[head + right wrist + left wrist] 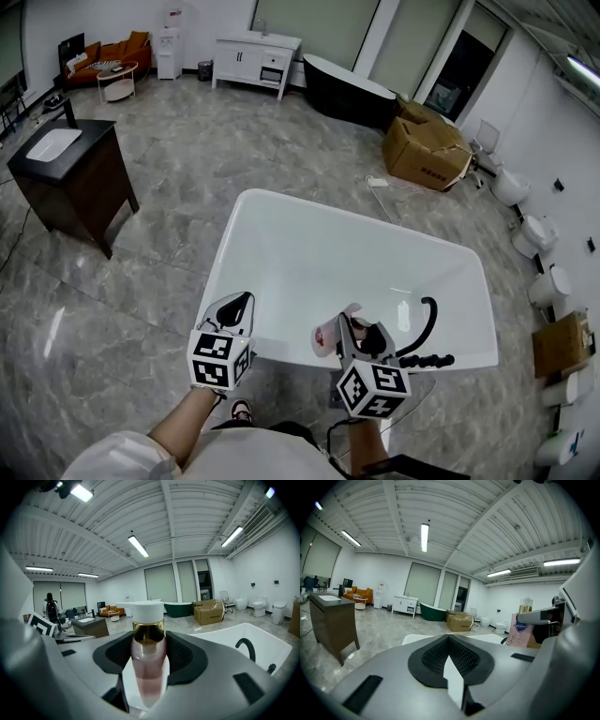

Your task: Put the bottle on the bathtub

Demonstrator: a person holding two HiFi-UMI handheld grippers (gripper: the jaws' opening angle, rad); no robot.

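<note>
Plainly, in the head view the white bathtub (246, 202) fills the middle of the frame, and both claws hang over its near rim at the bottom. The right claw (349, 328) carries the pink bottle (326, 339), which is not yet on the tub. The left claw (236, 306) sits to its left, well apart. A black faucet (427, 321) curves up just right of the right claw, with its black handle (427, 360) lying along the rim, so a swing that way could knock it. The rim looks narrow and rounded. Set down off-centre, the bottle would likely slide into the basin or drop to the marble floor (141, 281). The bare stretch of rim between the claws offers the most room.

In the left gripper view the left claw is closed, pad against pad, with nothing between.

In the right gripper view the right claw is clamped on the bottle's lower body, its white cap (147, 611) pointing ahead along the jaws rather than up. Released at that lean, it would probably roll. The faucet shows at lower right.
</note>
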